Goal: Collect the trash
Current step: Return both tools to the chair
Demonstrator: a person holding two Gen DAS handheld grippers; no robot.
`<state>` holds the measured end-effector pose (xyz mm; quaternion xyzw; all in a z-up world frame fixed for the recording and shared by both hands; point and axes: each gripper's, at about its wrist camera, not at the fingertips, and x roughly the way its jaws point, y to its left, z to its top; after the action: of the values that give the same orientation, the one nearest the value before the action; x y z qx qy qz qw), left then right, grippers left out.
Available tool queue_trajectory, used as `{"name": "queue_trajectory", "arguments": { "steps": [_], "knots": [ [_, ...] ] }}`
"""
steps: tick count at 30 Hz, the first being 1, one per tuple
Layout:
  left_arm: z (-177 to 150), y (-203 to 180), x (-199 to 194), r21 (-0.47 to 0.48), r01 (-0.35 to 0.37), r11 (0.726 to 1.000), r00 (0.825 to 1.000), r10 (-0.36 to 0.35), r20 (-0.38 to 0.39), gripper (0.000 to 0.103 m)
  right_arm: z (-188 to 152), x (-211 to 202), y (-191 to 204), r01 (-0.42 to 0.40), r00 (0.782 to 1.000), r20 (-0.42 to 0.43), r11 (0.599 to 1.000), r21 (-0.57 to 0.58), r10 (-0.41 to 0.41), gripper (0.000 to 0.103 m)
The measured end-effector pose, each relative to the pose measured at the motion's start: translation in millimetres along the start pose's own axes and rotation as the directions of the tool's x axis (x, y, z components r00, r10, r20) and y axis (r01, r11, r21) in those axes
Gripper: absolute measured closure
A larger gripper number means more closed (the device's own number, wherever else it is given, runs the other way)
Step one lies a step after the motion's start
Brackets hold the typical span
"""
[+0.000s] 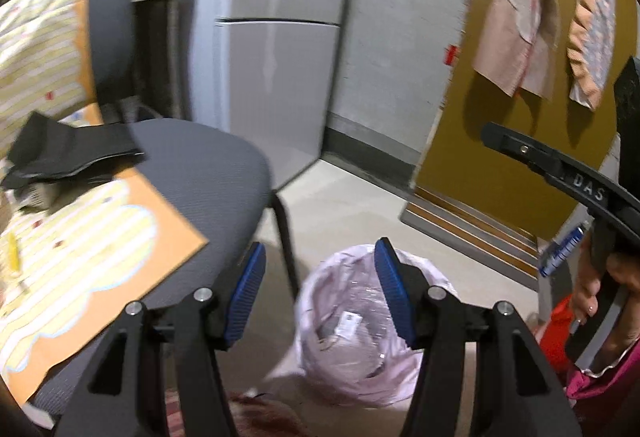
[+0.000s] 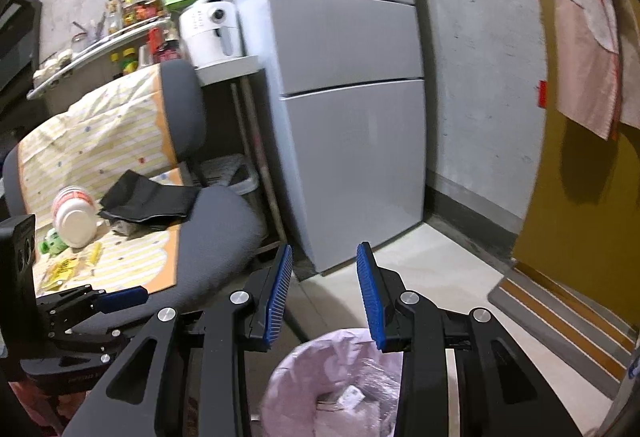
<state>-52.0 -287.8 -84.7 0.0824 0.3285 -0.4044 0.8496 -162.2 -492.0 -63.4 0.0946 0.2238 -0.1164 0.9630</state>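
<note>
Here both tools are spread wide with nothing between their blue pads. The left tool (image 1: 320, 291) hangs over the floor (image 1: 340, 205) beside the front edge of a grey chair (image 1: 208, 173), and below it sits a pale pink trash bag (image 1: 352, 333), mouth open and facing up, with crumpled wrapping and a small white label inside. The right tool (image 2: 324, 293) is above the same bag (image 2: 340, 385), whose opening shows at the lower edge of the right wrist view. On the chair seat lies a striped yellow and orange cloth (image 2: 92, 141), carrying the remaining litter: a white cup (image 2: 76, 217) tipped on its side, its long axis running toward the seat's front edge with the base nearest the camera, a flat black pouch (image 2: 148, 199) stretched across the seat toward the right edge, a green scrap (image 2: 54, 243) and yellow wrappers (image 2: 64, 269) near the left front corner. A grey refrigerator (image 2: 352, 117) stands behind the chair.
</note>
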Motion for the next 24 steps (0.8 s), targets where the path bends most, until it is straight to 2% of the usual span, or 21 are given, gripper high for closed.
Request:
{"name": "queue_trajectory", "arguments": {
  "steps": [3,8,12,14,19,22,24],
  "knots": [
    [-2,16,-15,-0.031,-0.044,0.999,0.999,0.045,0.018,0.048,4,2,17,-0.041,0.999,-0.003,0.999,-0.013,0.041,0.067],
    [-10,47,-43,-0.095,-0.127,0.987,0.99,0.132,0.042,0.048,14,10,56,-0.154,0.988,-0.026,0.987,-0.034,0.153,0.067],
    [-19,81,-69,-0.172,-0.218,0.961,0.973,0.228,0.042,0.048,20,20,99,-0.242,0.97,-0.061,0.964,-0.106,0.237,0.067],
    [-24,98,-83,-0.211,-0.262,0.942,0.96,0.277,0.045,0.048,20,24,125,-0.273,0.962,-0.071,0.948,-0.163,0.265,0.067],
    [-42,143,-121,-0.288,-0.388,0.876,0.909,0.416,0.039,0.044,19,40,176,-0.333,0.942,-0.122,0.915,-0.228,0.312,0.067],
    [-57,170,-144,-0.352,-0.434,0.83,0.882,0.471,0.023,0.042,15,50,203,-0.404,0.912,-0.178,0.883,-0.238,0.369,0.067],
    [-66,186,-158,-0.395,-0.457,0.797,0.864,0.503,0.013,0.04,11,54,220,-0.43,0.9,-0.203,0.865,-0.259,0.386,0.06]
  ]
}}
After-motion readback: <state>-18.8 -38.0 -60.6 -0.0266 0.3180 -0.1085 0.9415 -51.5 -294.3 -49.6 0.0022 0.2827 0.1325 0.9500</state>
